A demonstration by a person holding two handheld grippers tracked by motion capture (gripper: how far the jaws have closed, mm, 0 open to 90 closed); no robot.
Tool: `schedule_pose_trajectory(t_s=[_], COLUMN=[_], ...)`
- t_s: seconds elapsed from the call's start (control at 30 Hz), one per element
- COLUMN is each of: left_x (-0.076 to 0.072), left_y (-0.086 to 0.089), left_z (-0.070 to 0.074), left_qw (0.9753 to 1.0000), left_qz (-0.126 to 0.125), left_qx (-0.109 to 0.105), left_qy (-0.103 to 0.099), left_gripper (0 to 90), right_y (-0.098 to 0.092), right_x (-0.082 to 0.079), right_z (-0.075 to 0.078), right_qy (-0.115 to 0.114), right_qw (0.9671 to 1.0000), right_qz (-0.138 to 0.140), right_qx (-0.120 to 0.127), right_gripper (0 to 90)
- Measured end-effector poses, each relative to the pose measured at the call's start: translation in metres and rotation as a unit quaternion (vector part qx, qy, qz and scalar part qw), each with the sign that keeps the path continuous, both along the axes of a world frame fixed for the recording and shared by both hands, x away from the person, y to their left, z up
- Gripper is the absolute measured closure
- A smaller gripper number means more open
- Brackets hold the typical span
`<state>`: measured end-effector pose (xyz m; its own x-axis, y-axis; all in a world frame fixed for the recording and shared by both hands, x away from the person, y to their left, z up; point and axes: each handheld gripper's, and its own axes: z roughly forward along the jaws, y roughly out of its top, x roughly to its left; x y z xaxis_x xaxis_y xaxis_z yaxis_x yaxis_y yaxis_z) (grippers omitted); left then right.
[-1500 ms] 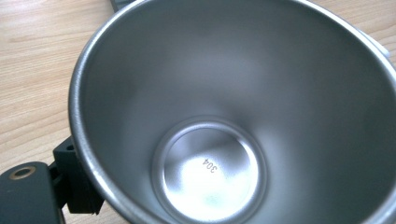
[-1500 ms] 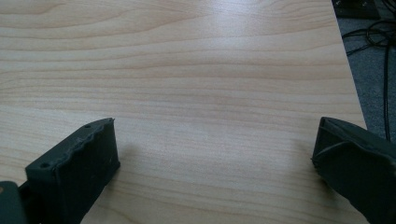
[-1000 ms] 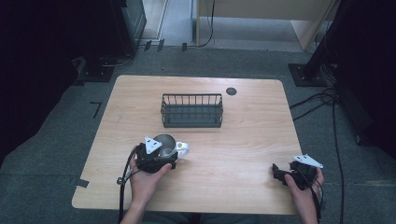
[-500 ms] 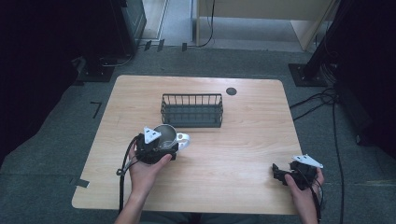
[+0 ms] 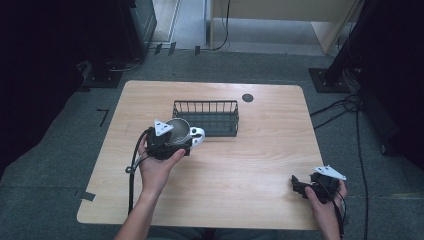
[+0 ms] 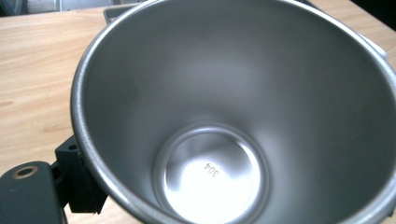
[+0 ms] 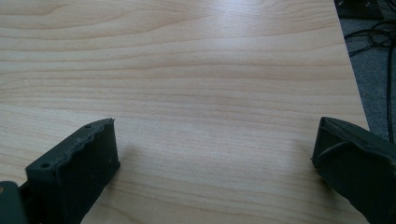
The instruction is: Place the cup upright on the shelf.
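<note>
- Left gripper (image 5: 167, 142): clamped on the rim of a steel cup (image 5: 177, 131), carried above the table (image 5: 260, 165) just short of the wire basket's (image 5: 206, 118) near-left corner. One black jaw showed outside the cup wall in the left gripper view; the other was hidden, presumably inside.
- Steel cup (image 6: 233, 112): mouth turned toward the camera, inside bare, "304" stamped on the bottom. A white handle (image 5: 198, 135) projected toward the basket.
- Wire basket: dark, rectangular, standing at mid-table, nothing visible inside it.
- Right gripper (image 5: 306, 188): jaws wide apart over bare wood near the table's right front corner, holding nothing, well apart from the cup.
- Step in hand, as judged: transport of the cup toward the basket, lift done and placing not yet begun.
- Next move, as judged: carry the cup over the near wall with enough height for base and handle to clear the wires, lower it inside, then part the jaws.
</note>
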<state>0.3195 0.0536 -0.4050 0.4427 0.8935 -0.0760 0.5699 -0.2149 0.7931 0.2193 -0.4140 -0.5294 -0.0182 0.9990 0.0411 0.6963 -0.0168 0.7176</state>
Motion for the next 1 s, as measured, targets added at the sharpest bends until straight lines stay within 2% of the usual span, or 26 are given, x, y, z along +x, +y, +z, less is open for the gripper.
schedule_pose_trajectory(t_s=[0.47,0.7,0.87,1.0], left_x=[0.027,0.048,0.061,0.074], left_y=[-0.003,-0.005,-0.01,-0.016], left_z=[0.025,0.039,0.043,0.041], left_qw=[0.9999,0.9997,0.9995,0.9994], left_qz=[0.001,0.004,0.005,0.004], left_qx=[0.003,0.003,0.008,0.014], left_qy=[-0.015,-0.025,-0.03,-0.031], left_gripper=[8.2,8.2,8.2,8.2], right_y=[0.0,0.0,0.0,0.0], right_x=[0.0,0.0,0.0,0.0], right_z=[0.0,0.0,0.0,0.0], right_qy=[0.0,0.0,0.0,0.0], right_qw=[1.0,1.0,1.0,1.0], right_qz=[0.0,0.0,0.0,0.0], right_qx=[-0.001,0.0,0.001,0.002], right_gripper=[0.0,0.0,0.0,0.0])
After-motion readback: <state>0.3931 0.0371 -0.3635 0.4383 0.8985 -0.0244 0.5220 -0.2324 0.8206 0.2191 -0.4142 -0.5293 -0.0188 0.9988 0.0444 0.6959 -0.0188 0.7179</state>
